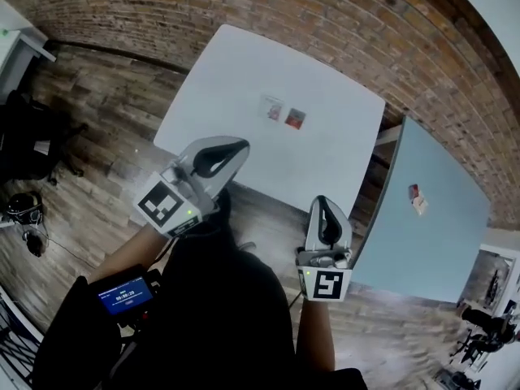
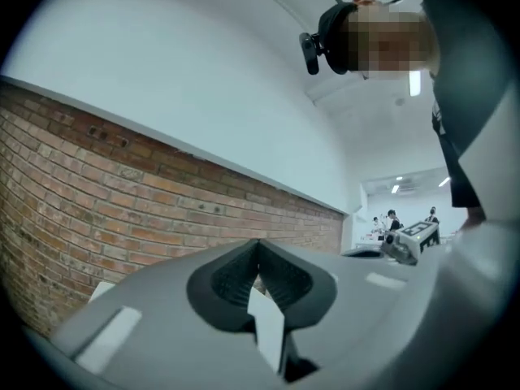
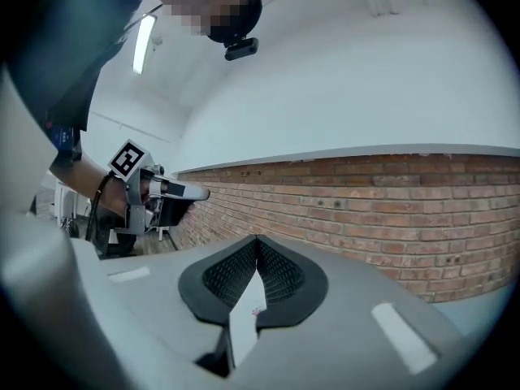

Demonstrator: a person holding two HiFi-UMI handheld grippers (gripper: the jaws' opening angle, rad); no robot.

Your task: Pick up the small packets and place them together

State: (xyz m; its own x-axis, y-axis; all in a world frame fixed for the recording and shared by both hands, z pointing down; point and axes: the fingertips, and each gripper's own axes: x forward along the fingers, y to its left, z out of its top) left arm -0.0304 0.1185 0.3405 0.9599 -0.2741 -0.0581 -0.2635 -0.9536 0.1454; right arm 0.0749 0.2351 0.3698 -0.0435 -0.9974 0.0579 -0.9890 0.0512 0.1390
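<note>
The head view looks from high above, steeply down onto the white table and the wooden floor, with the brick wall beyond the table's far edge. Each gripper view sits close behind its own jaws and faces level toward this same wall. The left gripper view catches the right gripper at its right side. The right gripper view catches the left gripper at its left side.
</note>
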